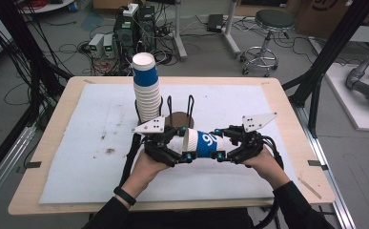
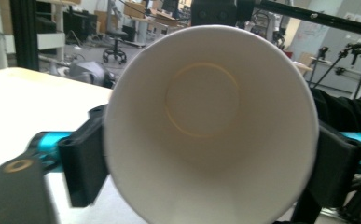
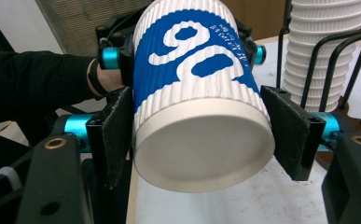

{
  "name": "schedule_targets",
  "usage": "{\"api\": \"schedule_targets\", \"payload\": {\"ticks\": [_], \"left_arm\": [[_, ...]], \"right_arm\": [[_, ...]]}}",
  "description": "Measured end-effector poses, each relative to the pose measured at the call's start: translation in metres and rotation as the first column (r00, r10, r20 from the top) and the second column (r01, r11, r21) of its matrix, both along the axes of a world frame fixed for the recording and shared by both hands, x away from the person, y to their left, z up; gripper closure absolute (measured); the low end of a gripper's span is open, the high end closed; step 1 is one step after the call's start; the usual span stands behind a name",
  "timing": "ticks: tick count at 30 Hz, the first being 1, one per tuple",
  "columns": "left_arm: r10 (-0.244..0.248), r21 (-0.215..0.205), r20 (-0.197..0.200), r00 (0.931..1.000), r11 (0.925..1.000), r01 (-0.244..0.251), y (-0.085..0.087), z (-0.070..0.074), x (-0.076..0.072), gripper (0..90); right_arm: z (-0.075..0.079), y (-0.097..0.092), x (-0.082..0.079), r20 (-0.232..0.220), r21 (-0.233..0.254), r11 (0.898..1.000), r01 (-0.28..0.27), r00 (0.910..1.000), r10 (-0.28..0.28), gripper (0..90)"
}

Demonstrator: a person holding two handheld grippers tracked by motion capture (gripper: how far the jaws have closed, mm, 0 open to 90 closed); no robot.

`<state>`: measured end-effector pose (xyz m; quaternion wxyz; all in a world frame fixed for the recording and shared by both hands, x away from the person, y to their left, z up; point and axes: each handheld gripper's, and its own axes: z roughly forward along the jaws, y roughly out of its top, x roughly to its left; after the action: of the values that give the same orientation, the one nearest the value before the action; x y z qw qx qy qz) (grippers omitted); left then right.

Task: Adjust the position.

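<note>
A blue-and-white ribbed paper cup [image 1: 199, 143] lies on its side in the air just above the white mat [image 1: 96, 143] on the counter [image 1: 287, 95], held between the two claws. The left claw [image 1: 179, 151] is at the rim end: the left gripper view looks straight into the open mouth, with a black pad [image 2: 82, 165] pressed to the wall on either side. The right claw [image 3: 201, 135] is clamped on the base end, both felt-faced pads [image 3: 117, 135] against the ribbed wall just above the bottom disc. It may be two nested cups being pulled apart — the pictures do not settle that.

Behind the hands stands a tall stack of like cups [image 1: 146, 93] in a black wire holder [image 1: 179, 112], well clear of the held one.

The cup will handle as very light and thin-walled. The corrugated sleeve gives the pads good friction, but the wall near the open rim buckles easily under a squeeze, so the left claw's grip should stay gentle. The base end is stiffest, braced by the bottom disc — the safer place for a firm hold. Pulling straight along the cup's axis, not twisting, should avoid creasing.
</note>
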<state>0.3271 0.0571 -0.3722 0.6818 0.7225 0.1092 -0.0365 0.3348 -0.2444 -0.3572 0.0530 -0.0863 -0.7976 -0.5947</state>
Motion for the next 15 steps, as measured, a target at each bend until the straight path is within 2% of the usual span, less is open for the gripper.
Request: {"api": "schedule_targets", "payload": {"ticks": [3,5,7,9,11,12,13,15], "left_arm": [[-0.006,0.033,0.017,0.9998,0.9994,0.006,0.0,0.002,0.0,19.4],[-0.008,0.07,0.042,0.9991,0.9975,0.005,-0.001,0.006,-0.001,20.0],[-0.004,0.117,0.065,0.9979,0.9931,-0.004,-0.002,0.009,-0.003,20.2],[-0.012,0.183,0.091,0.9958,0.9831,-0.005,-0.004,0.013,-0.004,20.2],[-0.017,0.241,0.115,0.9933,0.9705,-0.011,-0.006,0.017,-0.005,20.2],[-0.025,0.269,0.127,0.9916,0.963,-0.01,-0.007,0.018,-0.006,20.2],[-0.03,0.301,0.138,0.9899,0.9535,-0.013,-0.007,0.02,-0.006,20.3],[-0.04,0.341,0.144,0.9887,0.9401,-0.012,-0.008,0.023,-0.006,20.3]], "right_arm": [[-0.001,0.002,-0.001,0.006,-0.026,1.0,-0.002,1.0,0.003,30.0],[-0.001,0.002,-0.002,0.018,-0.044,0.999,0.0,0.9998,0.0,29.7],[0.0,0.004,-0.003,0.036,-0.084,0.996,0.005,0.9994,-0.002,28.2],[0.003,0.006,-0.005,0.068,-0.156,0.988,0.022,0.9976,-0.011,22.0],[0.006,0.008,-0.007,0.099,-0.214,0.976,0.032,0.995,-0.01,21.7],[0.007,0.008,-0.008,0.12,-0.232,0.972,0.028,0.9928,0.0,21.7],[0.007,0.01,-0.009,0.121,-0.242,0.97,0.028,0.9926,0.002,21.7],[0.006,0.012,-0.009,0.13,-0.269,0.963,0.02,0.9914,0.016,21.7]]}}
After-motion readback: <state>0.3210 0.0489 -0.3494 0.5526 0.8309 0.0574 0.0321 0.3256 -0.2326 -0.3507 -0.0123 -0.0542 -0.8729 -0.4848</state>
